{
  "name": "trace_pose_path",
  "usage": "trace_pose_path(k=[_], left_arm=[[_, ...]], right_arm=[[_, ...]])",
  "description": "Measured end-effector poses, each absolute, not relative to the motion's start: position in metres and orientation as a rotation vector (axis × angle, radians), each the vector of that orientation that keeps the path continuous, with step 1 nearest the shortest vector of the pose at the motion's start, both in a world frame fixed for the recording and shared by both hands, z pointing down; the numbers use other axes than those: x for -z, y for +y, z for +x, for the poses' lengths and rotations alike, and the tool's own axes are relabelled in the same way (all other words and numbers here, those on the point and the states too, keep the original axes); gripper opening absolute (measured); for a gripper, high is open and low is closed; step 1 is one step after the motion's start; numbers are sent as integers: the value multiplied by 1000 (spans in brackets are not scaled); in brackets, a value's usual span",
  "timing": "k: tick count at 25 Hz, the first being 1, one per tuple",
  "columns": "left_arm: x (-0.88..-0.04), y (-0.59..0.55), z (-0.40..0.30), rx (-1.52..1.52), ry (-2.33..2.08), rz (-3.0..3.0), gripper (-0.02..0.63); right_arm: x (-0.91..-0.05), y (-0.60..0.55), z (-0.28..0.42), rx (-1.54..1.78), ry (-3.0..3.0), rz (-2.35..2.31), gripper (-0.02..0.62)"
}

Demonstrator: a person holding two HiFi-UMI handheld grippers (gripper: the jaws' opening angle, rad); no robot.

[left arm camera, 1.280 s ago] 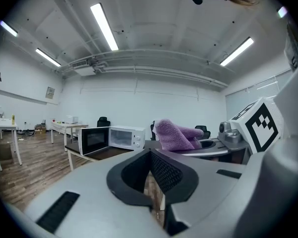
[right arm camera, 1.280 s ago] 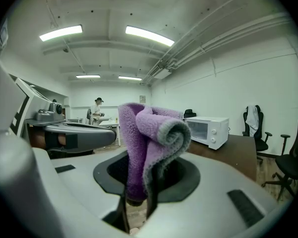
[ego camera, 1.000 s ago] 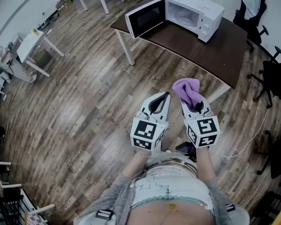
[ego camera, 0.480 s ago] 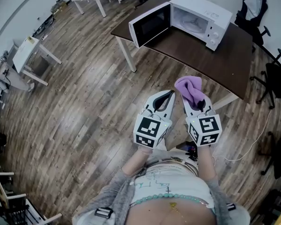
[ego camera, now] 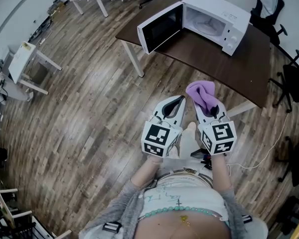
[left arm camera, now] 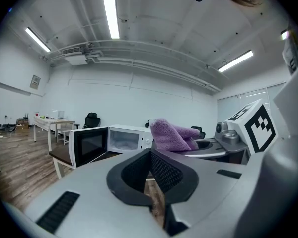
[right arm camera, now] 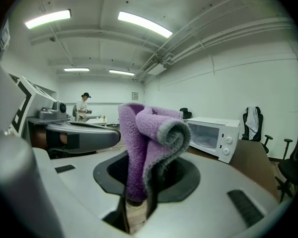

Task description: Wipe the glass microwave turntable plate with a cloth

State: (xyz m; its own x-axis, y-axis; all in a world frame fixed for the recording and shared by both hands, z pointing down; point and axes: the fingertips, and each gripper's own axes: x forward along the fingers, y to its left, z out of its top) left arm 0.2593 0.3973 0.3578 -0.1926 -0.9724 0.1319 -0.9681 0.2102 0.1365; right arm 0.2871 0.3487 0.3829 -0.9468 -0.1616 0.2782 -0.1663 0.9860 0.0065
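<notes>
A white microwave [ego camera: 209, 15] stands on a dark table [ego camera: 204, 51] with its door [ego camera: 159, 28] swung open; the glass turntable plate [ego camera: 208, 23] lies inside. Well short of the table, my right gripper [ego camera: 205, 99] is shut on a folded purple cloth [ego camera: 201, 94], which stands up between its jaws [right arm camera: 149, 148]. Beside it, my left gripper [ego camera: 178, 102] is shut with nothing in it. In the left gripper view the microwave [left arm camera: 120, 139] lies ahead, and the cloth [left arm camera: 173, 134] shows at right.
Wood floor lies between me and the table. Black office chairs [ego camera: 294, 81] stand at the right. White desks [ego camera: 26, 59] stand at the left and back. A cable [ego camera: 261, 151] lies on the floor at right. A person [right arm camera: 82, 107] stands far off.
Both grippers and I have moved forward toward the table; the microwave looks closer and larger. The cloth stays clamped in the right gripper.
</notes>
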Motion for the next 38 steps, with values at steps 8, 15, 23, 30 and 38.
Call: trace_pose_path(k=[8, 15, 23, 30, 38], left_arm=[[-363, 360, 204, 36, -2319, 1801, 11], [-356, 306, 155, 24, -2327, 1771, 11], [-346, 245, 112, 31, -2357, 1752, 11], [-347, 193, 101, 20, -2343, 1762, 11], [-353, 155, 97, 24, -2299, 1802, 11]], right_arm=[[-385, 308, 231, -54, -2868, 180, 114], [-375, 259, 175, -65, -2879, 110, 114], [-366, 191, 137, -92, -2905, 109, 114], [-369, 145, 127, -110, -2911, 102, 114], [-379, 102, 138, -148, -2888, 212, 114]])
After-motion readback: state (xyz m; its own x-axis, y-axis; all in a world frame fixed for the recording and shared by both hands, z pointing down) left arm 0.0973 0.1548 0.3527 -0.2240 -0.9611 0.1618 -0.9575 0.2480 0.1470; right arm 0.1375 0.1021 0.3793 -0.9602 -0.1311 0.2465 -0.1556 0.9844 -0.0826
